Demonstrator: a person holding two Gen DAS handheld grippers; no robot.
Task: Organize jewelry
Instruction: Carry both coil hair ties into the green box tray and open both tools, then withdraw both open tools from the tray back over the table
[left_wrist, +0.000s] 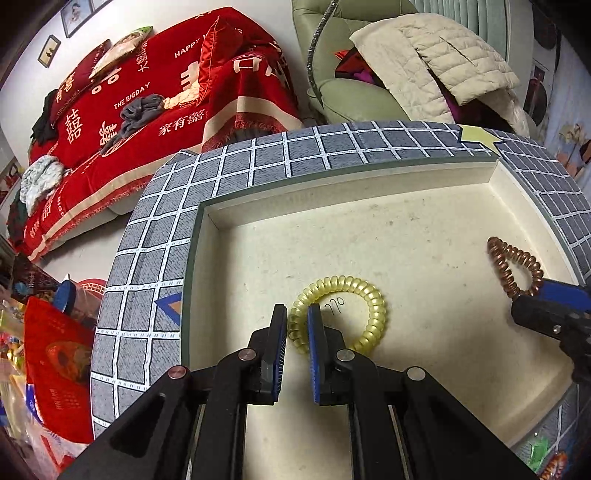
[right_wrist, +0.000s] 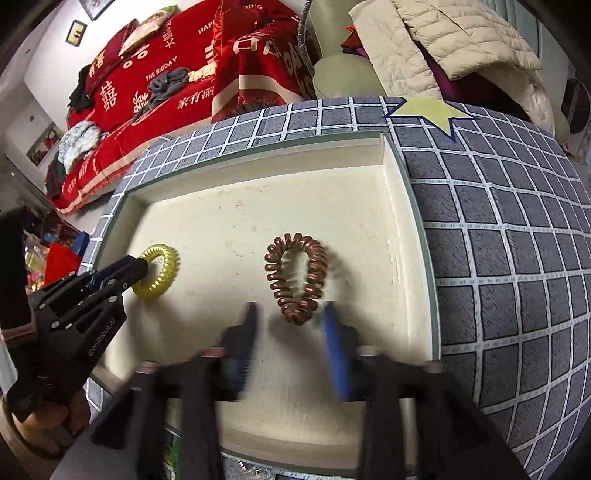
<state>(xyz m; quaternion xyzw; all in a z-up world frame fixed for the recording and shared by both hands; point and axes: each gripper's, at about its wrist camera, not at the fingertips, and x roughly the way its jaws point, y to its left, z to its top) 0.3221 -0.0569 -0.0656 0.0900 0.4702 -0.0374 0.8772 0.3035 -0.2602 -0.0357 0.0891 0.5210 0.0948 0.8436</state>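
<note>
Coils lie in tray (left_wrist: 369, 173): yellow coil (left_wrist: 338, 314), copper coil (right_wrist: 295, 278).

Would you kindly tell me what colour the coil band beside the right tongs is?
The coil band is coppery brown, seen best in the right wrist view.

The yellow coil band (left_wrist: 338, 314) looks like translucent glossy plastic; the copper coil band (right_wrist: 295, 280) shines metallic. The tray (left_wrist: 369, 229) floor is matt, speckled cream, its checked rim (right_wrist: 498, 240) woven cloth.
</note>
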